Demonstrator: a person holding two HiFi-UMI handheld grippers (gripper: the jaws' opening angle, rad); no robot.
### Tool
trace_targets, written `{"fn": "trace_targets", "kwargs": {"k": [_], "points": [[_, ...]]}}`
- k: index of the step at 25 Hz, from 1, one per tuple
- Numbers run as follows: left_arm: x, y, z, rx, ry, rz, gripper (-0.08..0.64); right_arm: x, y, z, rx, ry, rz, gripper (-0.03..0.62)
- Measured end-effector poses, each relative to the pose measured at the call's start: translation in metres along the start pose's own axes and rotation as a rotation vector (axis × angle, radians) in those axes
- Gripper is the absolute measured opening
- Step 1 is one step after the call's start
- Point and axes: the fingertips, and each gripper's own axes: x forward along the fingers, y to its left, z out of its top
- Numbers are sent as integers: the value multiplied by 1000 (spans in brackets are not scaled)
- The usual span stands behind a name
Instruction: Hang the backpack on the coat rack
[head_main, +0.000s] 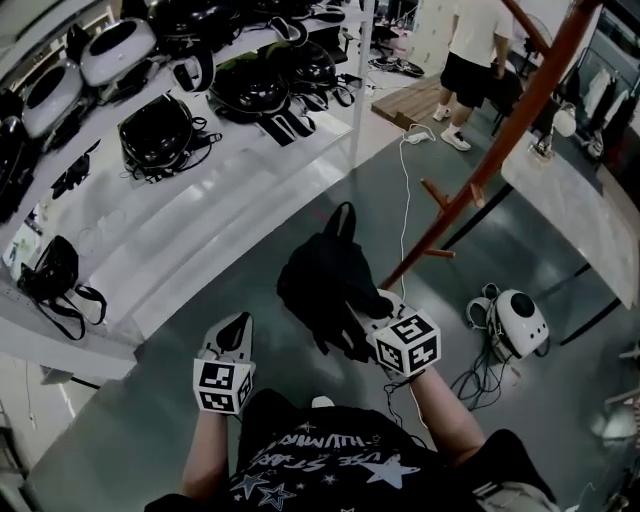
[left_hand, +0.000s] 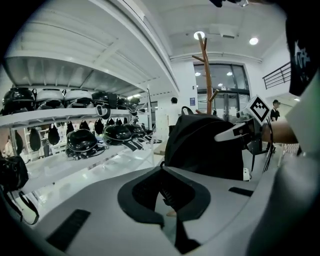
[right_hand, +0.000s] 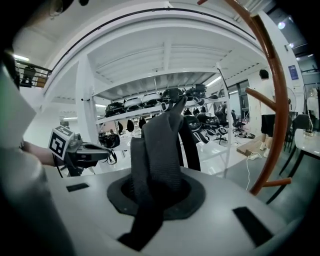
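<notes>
The backpack (head_main: 325, 285) hangs just beside the lower pole of the coat rack (head_main: 500, 150), below its pegs. The right gripper (head_main: 380, 305) carries it with its jaws clamped on a flat woven strap (right_hand: 160, 150), while the left gripper (head_main: 232, 335), farther from the rack, has its jaws together on nothing. The bag looks soft and limp, so it will likely sag and swing from whatever point bears it. The webbing should grip well, and the top loop (head_main: 343, 215) seems the best place to hold it for slipping over a peg.
</notes>
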Motion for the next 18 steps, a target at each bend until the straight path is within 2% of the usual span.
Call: {"fn": "trace_targets", "kwargs": {"k": [3,9,18], "points": [[27,-2,8,16,-3,-57,20,-2,-17,7,17,-19,-57,55],[101,-3,18,60,5,-222,20,1,-48,22,84,-77,-202,55],[231,13,61,164,2,-529,20,28,-88,66,168,-161,-464,55]]}}
